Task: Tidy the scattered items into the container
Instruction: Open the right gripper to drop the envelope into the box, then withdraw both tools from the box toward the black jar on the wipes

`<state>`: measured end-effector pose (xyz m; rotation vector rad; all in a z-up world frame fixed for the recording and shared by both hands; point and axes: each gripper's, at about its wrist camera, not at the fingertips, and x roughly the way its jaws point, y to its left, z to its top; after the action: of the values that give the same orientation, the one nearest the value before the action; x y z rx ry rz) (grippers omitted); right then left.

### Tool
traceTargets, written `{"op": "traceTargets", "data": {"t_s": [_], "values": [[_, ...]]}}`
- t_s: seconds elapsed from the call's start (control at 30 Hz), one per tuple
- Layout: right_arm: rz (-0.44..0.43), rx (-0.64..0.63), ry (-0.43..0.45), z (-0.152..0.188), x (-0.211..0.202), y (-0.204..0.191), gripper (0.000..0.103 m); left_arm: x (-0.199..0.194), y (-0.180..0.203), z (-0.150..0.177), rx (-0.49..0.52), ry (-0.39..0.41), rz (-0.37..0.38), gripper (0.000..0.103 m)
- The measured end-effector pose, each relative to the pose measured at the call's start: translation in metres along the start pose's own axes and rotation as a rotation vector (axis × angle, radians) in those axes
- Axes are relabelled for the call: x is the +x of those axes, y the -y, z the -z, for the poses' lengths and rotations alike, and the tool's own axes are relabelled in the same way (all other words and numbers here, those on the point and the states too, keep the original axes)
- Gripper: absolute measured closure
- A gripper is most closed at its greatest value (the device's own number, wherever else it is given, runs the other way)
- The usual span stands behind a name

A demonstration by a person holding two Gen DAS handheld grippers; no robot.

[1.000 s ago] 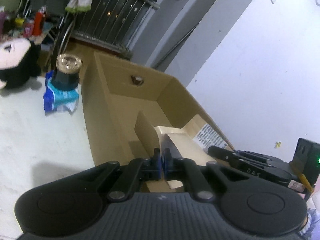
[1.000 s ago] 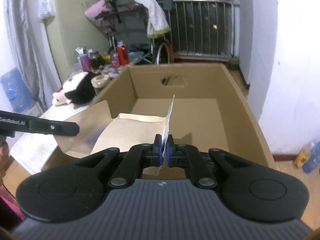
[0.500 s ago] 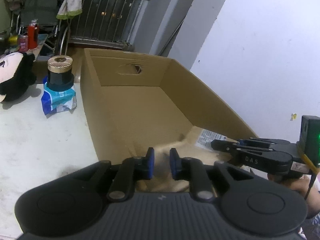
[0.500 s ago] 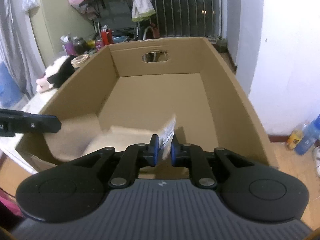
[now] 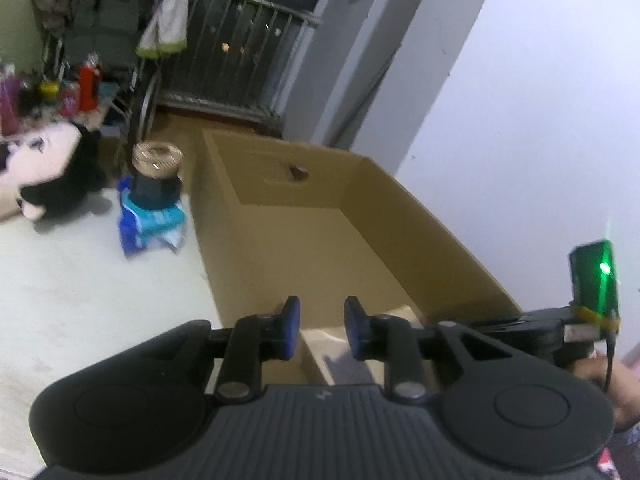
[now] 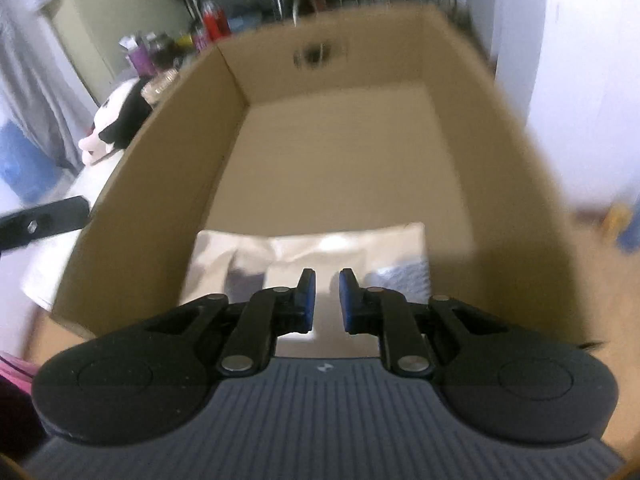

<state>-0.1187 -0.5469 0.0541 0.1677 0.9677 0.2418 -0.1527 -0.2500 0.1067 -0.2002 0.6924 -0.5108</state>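
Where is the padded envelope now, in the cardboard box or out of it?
In. The padded envelope lies flat on the cardboard box floor at its near end; both grippers' fingers are open and off it.

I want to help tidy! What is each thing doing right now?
Left gripper: open, empty.
Right gripper: open, empty.
Cardboard box: open on top.
Padded envelope: lying flat inside box.
Plush toy: on table, outside box.
Tissue pack: on table, jar on top.
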Motion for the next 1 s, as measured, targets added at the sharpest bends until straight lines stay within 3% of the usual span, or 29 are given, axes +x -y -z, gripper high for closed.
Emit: {"op": "traceTargets", "data": {"t_s": [0.27,0.5,0.67,1.0], "values": [[0.066,-0.018,-0.22,-0.02,0.044,-0.004,0.09,-0.006,-0.011,-0.002,-0.039,0.013,0.018,0.079],[0.118,-0.072,-0.251,-0.025,0.05,-0.02,0.091,-0.003,-0.011,-0.004,-0.051,0.005,0.045,0.078],[0.061,-0.057,-0.263,-0.019,0.049,-0.026,0.093,0.01,0.003,-0.009,-0.004,-0.043,0.062,0.074],[0.07,-0.124,-0.23,-0.013,0.043,-0.044,0.092,0.034,0.022,-0.013,0.027,-0.091,0.082,0.076]]}}
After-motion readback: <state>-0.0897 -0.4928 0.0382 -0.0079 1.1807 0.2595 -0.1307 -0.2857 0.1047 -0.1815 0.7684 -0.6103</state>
